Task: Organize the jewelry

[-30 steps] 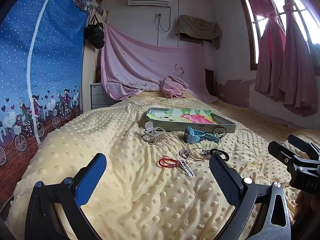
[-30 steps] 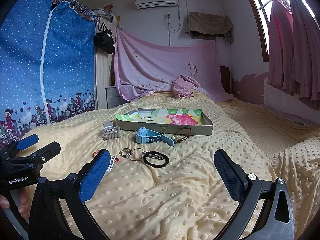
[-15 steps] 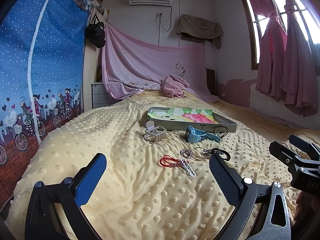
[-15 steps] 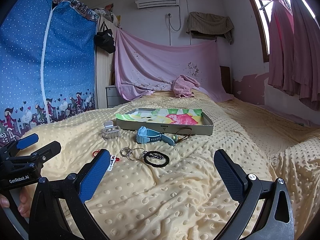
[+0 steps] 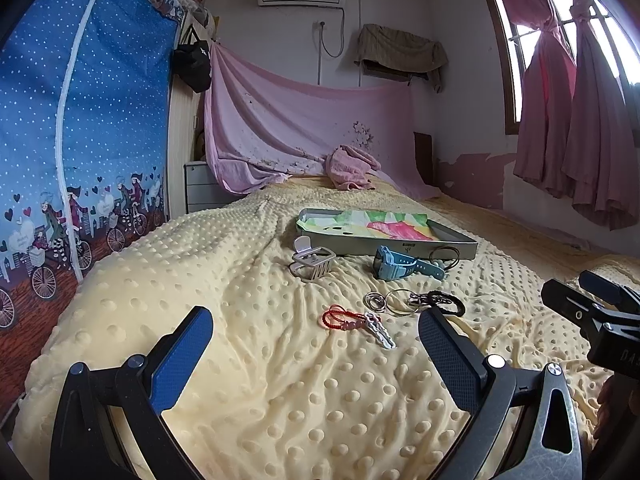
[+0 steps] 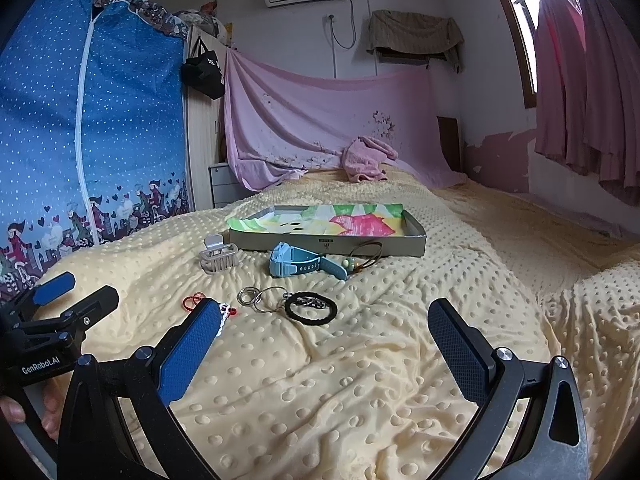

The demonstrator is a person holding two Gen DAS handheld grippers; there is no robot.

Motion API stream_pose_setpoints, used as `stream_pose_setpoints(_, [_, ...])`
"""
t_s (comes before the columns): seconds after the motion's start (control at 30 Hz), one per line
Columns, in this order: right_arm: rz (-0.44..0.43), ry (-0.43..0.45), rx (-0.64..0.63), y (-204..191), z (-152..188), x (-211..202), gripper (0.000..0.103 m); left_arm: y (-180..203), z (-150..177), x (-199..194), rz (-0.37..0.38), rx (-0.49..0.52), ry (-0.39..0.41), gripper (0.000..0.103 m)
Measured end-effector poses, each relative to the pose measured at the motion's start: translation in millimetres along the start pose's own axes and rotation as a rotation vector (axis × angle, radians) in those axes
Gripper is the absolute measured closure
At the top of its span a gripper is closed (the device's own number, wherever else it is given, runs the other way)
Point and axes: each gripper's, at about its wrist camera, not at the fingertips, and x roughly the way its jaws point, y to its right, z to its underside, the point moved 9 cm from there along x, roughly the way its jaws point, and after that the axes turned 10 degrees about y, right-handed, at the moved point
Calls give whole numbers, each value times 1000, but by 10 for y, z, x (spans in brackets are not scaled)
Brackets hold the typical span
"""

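Nothing has moved: both your grippers, left (image 5: 312,354) and right (image 6: 324,338), hang spread and empty. Red cord (image 5: 340,317) lies mid-frame, directly ahead of left, long axis left-to-right; tray (image 5: 384,240) beyond.

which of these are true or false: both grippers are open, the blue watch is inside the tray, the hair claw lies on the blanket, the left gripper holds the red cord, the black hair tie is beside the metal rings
1. Both the left gripper and the right gripper are open: true.
2. The blue watch is inside the tray: false, it lies on the blanket in front of the tray.
3. The hair claw lies on the blanket: true.
4. The left gripper holds the red cord: false, the cord lies on the blanket, ungripped.
5. The black hair tie is beside the metal rings: true.
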Motion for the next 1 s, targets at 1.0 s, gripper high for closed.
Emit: stream_pose_setpoints(1.0, [-205,-311,19,-102,344,1278,26,78,457,1111,168,-135,-329,39])
